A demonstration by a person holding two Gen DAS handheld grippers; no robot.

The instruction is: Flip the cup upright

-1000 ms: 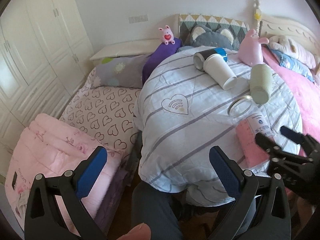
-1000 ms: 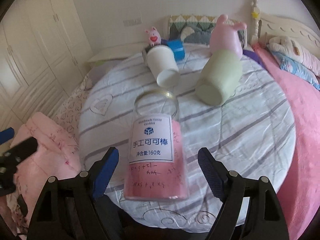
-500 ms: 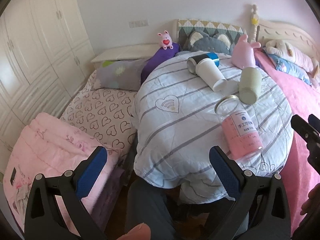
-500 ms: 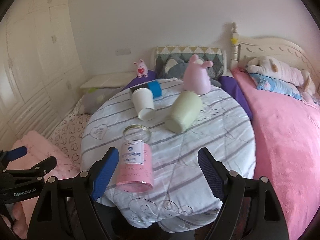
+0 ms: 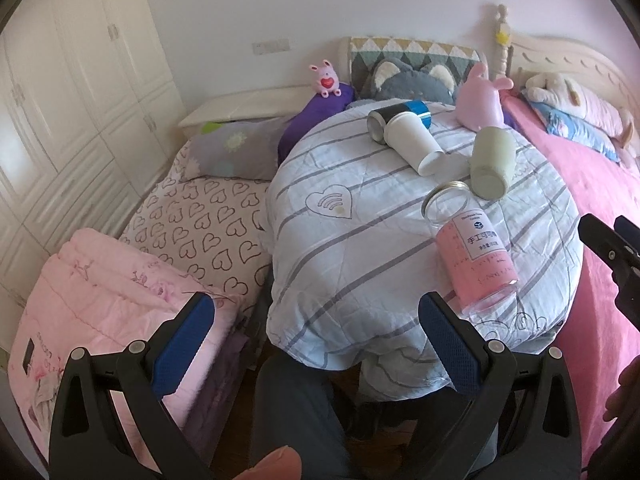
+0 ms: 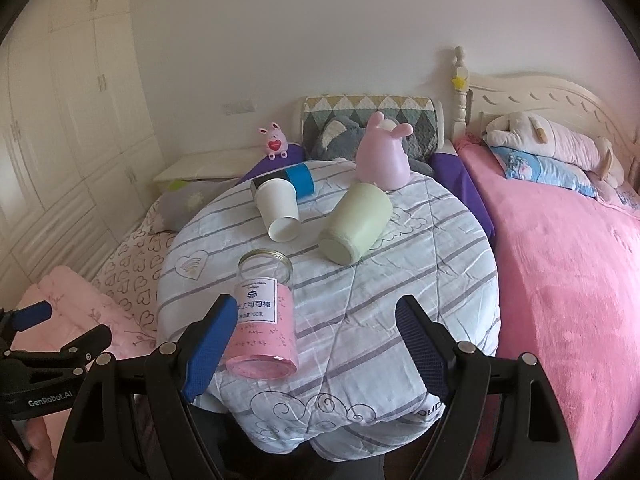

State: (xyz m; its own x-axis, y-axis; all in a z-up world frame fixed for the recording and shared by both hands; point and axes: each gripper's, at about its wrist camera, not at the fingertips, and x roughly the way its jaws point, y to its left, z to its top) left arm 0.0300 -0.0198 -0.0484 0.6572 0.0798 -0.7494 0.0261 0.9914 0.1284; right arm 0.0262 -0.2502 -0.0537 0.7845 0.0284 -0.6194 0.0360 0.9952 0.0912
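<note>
Right now, four cups are seen lying on their sides on a round table covered by a striped cloth [image 6: 400, 280]. A clear jar [image 6: 262, 312] with a pink lining and a white label is laid nearest the front edge, its open mouth turned away. A green cup [image 6: 356, 222] is laid further back, with its flat bottom turned to the front. A white paper cup [image 6: 280, 210] is laid to its left, touching a black and blue can [image 6: 294, 178] behind it. A pink bunny toy [image 6: 382, 158] is stood at the back of the table.

The right gripper [image 6: 316, 344] is held open just before the table edge, and nothing is gripped. The left gripper [image 5: 316, 340] is also held open and empty, low beside the table, above a pink quilt [image 5: 100, 280]. No cup is touched.
</note>
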